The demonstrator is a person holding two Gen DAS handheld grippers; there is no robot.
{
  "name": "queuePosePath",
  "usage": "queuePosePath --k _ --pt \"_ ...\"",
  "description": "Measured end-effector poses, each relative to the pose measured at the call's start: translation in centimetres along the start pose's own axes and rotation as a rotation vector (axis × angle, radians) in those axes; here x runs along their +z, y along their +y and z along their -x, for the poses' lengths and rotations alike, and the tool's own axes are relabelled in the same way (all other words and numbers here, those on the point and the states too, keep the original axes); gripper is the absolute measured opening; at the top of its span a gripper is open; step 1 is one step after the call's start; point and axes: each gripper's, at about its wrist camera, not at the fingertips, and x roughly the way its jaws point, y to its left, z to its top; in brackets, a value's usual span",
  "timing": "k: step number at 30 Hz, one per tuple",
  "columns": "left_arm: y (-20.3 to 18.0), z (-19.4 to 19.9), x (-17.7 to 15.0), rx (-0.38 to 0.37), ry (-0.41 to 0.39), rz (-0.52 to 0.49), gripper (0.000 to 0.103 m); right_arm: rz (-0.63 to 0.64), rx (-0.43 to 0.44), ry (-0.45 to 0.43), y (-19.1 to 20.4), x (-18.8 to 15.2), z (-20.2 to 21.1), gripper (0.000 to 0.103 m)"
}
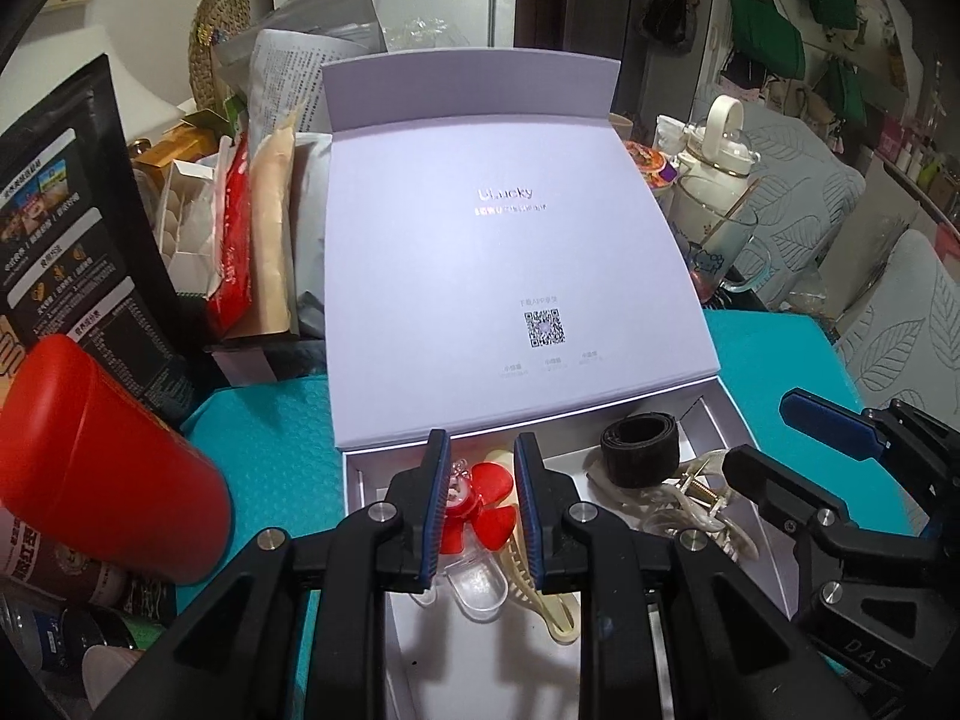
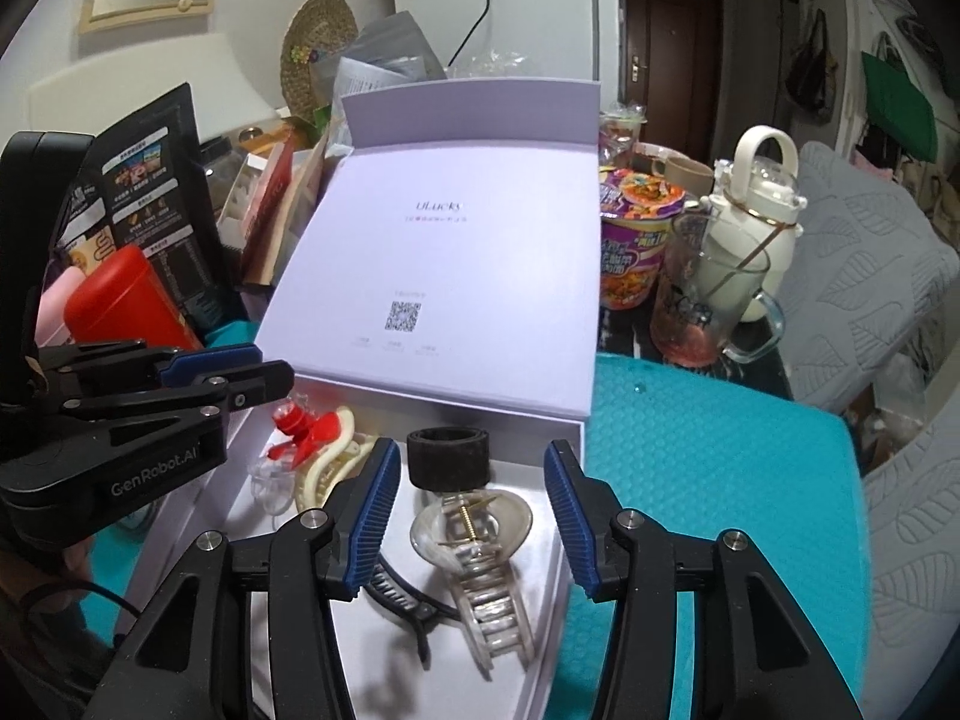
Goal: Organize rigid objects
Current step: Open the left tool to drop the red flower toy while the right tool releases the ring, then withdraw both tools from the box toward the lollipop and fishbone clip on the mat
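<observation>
Both tools hang open over the white box (image 2: 564,516) — the left tool (image 1: 483,510) straddling the red clip (image 1: 480,510), the right tool (image 2: 474,516) around the clear claw clip (image 2: 480,546) — where closing could snag neighbouring clips.

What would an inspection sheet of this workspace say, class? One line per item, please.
Surface: teal mat.
Job's things: open box holds red clip, cream clip, clear clip, black band.
Clutter: red can, noodle cup, kettle, glass mug.
Grippers: left hand-held gripper open around red clip; right hand-held gripper open over clear clip.
Cables: black cable behind.
Surroundings: fridge, door.
</observation>
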Motion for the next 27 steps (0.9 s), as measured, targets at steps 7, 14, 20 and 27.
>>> queuePosePath --k 7,14,20,27 --pt "0.2 3.3 0.2 -0.031 -0.054 0.003 0.021 0.009 0.004 -0.041 0.5 0.3 2.1 0.05" --pt "0.2 7.5 0.4 -0.057 -0.15 0.021 0.021 0.039 0.011 -0.121 1.7 0.6 5.7 0.052" --pt "0.1 9.9 0.1 -0.045 -0.176 0.005 0.021 0.045 0.012 -0.161 2.7 0.4 8.5 0.053" --pt "0.2 12.6 -1.5 -0.045 -0.195 -0.006 0.021 0.059 -0.002 -0.191 3.6 -0.5 11.7 0.053"
